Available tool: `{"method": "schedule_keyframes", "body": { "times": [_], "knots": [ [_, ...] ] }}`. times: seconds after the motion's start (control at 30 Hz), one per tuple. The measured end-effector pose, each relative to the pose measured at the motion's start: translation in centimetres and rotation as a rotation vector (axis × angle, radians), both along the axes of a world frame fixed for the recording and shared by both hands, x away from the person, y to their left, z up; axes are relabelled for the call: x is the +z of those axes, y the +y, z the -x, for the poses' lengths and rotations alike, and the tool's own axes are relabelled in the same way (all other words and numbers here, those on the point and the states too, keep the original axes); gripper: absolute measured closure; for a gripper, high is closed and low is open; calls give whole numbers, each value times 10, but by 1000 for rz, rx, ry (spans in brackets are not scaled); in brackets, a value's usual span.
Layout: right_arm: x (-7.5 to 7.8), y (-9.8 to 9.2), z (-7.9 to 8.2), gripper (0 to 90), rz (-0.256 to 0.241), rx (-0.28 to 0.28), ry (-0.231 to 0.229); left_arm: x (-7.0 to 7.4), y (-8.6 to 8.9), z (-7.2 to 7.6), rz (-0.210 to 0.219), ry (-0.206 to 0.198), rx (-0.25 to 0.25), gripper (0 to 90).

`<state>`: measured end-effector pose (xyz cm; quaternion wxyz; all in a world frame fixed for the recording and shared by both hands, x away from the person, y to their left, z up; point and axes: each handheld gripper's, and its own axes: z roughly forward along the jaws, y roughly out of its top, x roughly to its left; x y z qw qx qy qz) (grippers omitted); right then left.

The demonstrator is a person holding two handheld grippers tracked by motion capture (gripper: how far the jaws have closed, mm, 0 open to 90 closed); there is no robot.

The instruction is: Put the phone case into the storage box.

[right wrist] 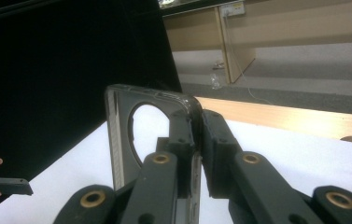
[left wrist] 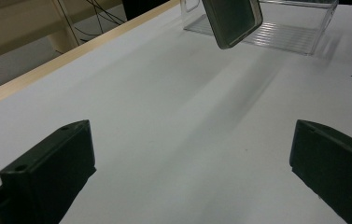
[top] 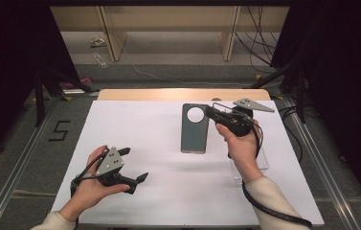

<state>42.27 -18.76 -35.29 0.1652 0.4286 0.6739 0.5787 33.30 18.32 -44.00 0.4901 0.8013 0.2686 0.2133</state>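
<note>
Left gripper (top: 130, 165) was held low at near left of worktop (top: 140, 129), jaws spread wide, nothing between. Phone case (top: 195, 128) was lifted above worktop, long axis running away from person, top edge pinched in right gripper (top: 210, 111). Clear tray (left wrist: 285, 28) was seen behind case.

The phone case (top: 195, 128) is dark grey-green, with a round camera hole near its top. It hangs lifted off the white surface (top: 135, 124), tilted, its top edge clamped in the right tongs (top: 211, 113). The case is empty.
</note>
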Motion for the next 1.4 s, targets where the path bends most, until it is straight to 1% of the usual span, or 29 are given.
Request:
{"method": "schedule_keyframes", "body": {
  "times": [0.57, 0.97, 1.4],
  "knots": [
    [5, -9, -1, 836, 6, -21, -22, 0, 1, 0, 6, 3, 7, 0],
    [6, -13, -1, 836, 20, -30, -25, 0, 1, 0, 13, 1, 9, 3],
    [10, -21, -2, 835, 16, -50, -34, 0, 1, -1, 13, 0, 13, 3]
  ]
}}
